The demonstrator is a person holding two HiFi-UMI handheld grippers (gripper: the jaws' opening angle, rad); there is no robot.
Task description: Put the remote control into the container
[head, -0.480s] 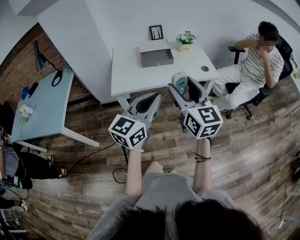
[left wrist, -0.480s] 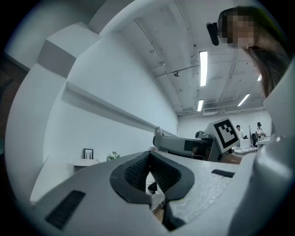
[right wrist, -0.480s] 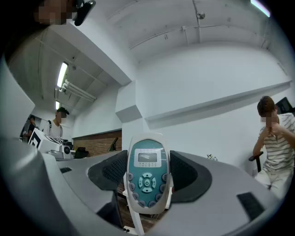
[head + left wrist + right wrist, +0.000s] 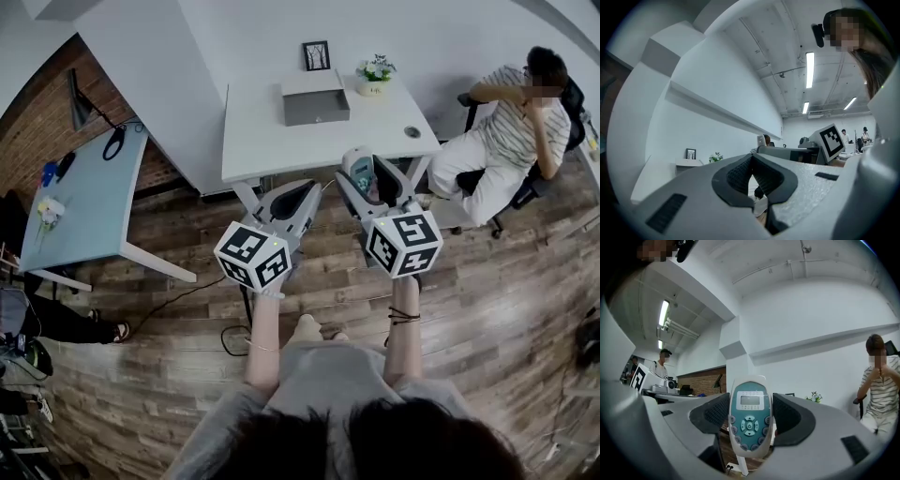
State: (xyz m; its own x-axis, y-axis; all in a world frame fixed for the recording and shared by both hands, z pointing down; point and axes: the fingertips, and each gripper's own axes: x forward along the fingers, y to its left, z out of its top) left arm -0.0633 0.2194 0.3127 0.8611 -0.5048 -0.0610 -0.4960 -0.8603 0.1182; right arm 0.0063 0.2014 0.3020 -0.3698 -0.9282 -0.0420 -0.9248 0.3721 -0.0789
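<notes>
Head view: the remote control (image 4: 362, 172) is carried in the right gripper (image 4: 373, 174), near the white table (image 4: 262, 141) on which the grey container (image 4: 316, 105) stands. Left gripper view: the left gripper (image 4: 751, 174) is shown with fingers (image 4: 735, 177) clenched together, empty. Right gripper view: the remote control is grasped upright between both fingers (image 4: 712, 414).

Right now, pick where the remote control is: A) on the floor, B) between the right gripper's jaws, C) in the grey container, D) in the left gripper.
B: the right gripper grips the remote control between its pads, away from the container.
</notes>
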